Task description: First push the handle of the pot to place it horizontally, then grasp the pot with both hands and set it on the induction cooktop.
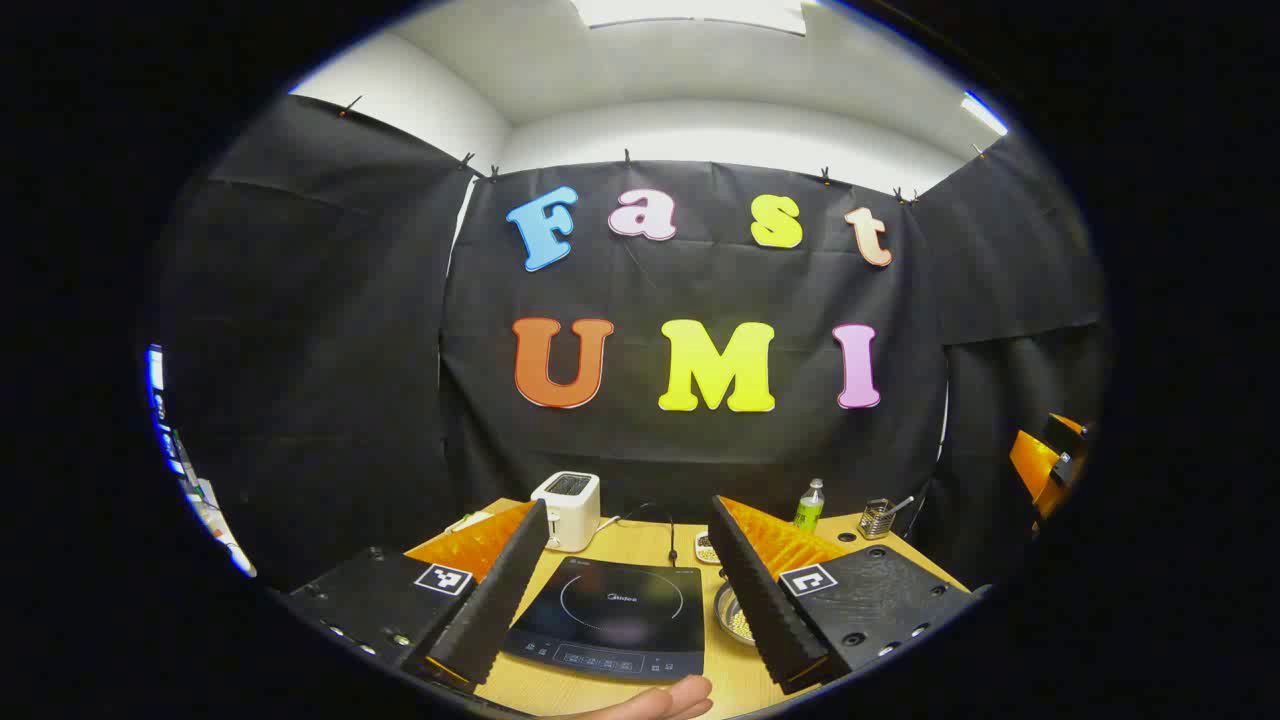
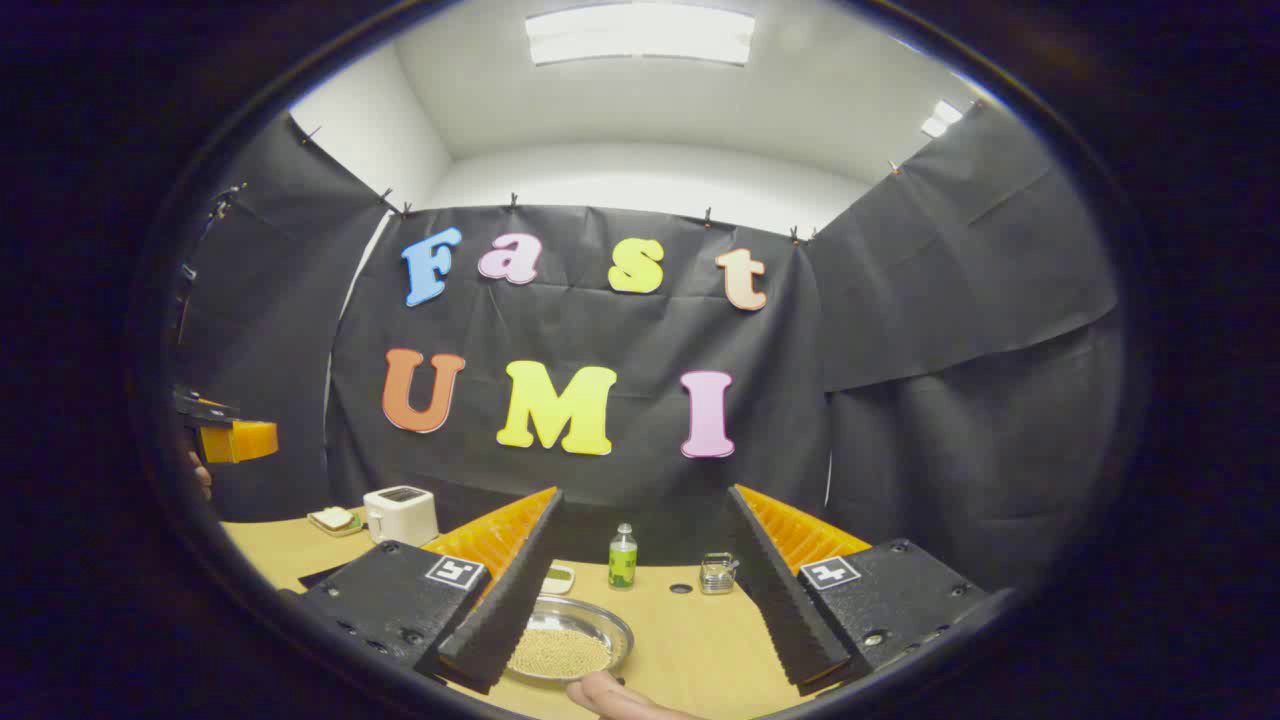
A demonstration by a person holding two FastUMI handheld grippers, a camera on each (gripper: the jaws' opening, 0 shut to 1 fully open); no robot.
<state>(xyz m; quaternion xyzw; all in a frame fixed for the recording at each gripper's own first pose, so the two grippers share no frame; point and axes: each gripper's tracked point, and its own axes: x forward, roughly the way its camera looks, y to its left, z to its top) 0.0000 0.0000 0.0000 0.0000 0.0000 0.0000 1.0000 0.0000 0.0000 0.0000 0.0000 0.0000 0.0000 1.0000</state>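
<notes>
In the left gripper view we see the left gripper [image 1: 625, 580] held above the wooden table [image 1: 640, 545], its fingers spread wide and holding nothing, with the induction cooktop [image 1: 612, 618] lying between them, a white toaster [image 1: 567, 510] behind it and a fingertip [image 1: 660, 700] at the bottom edge. In the right gripper view we see the right gripper [image 2: 645, 600], likewise wide open and empty, over a metal dish of grains [image 2: 570, 640] with a green bottle [image 2: 622, 556] beyond; the other gripper [image 2: 225, 435] is raised at far left.

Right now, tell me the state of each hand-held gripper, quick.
Left hand-held gripper: open, holding nothing, above the cooktop.
Right hand-held gripper: open, holding nothing, above the table.
</notes>
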